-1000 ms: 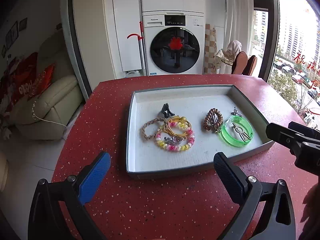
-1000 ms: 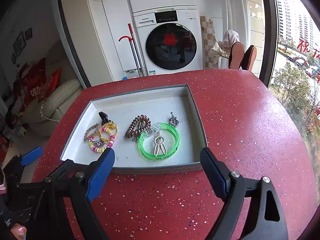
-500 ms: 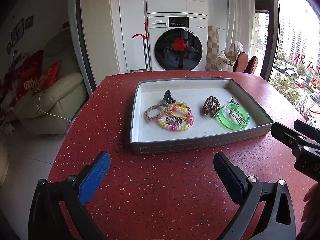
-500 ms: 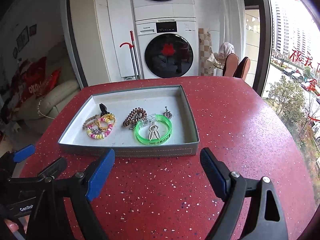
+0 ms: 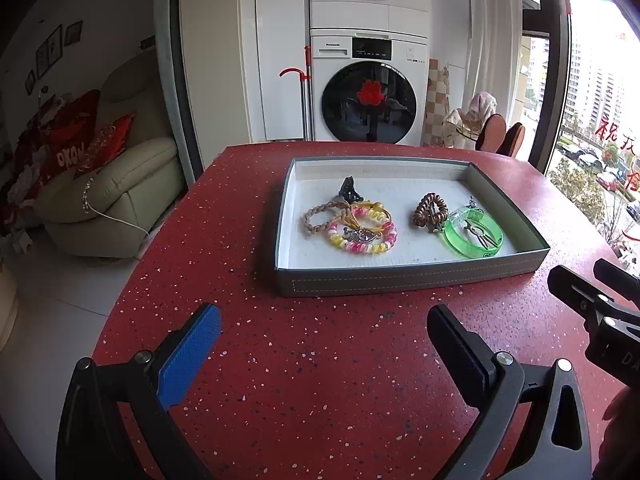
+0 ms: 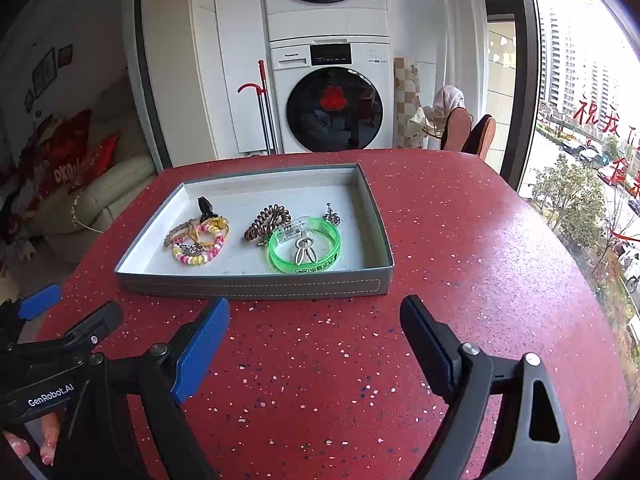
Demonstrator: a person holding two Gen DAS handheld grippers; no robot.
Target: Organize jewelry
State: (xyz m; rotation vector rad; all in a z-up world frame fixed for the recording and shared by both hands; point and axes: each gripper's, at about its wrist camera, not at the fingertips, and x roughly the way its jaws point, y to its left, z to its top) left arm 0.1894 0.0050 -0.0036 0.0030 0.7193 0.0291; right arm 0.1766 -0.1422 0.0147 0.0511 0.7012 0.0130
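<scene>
Both my claws hover over the red speckled table (image 5: 320,380), short of the grey tray (image 5: 400,278), pointing down and forward at it. My left gripper (image 5: 324,340) is released, blue pad and black pad standing wide apart with only bare tabletop between them. My right gripper (image 6: 316,332) is likewise spread wide, nothing between its jaws; its tips stop near the tray's front wall without touching it. The jewelry all lies inside the tray on its white floor. Left cluster: a braided tan bracelet (image 5: 318,216) overlapping a pink-and-yellow beaded bracelet (image 5: 362,236), with a yellow cord piece and a small silver charm tangled on top, and a dark clip (image 5: 349,191) just behind them. Right cluster: a brown spiral hair tie (image 6: 267,222) touching a green translucent bangle (image 6: 306,245); a clear clip sits on the bangle's rim and a white rabbit-shaped piece (image 6: 305,251) lies inside the ring. A small silver ornament (image 6: 331,214) sits just behind the bangle, detail too small to read. In the right wrist view a person's fingertips (image 6: 28,446) show at the lower left, under the left gripper's body.
</scene>
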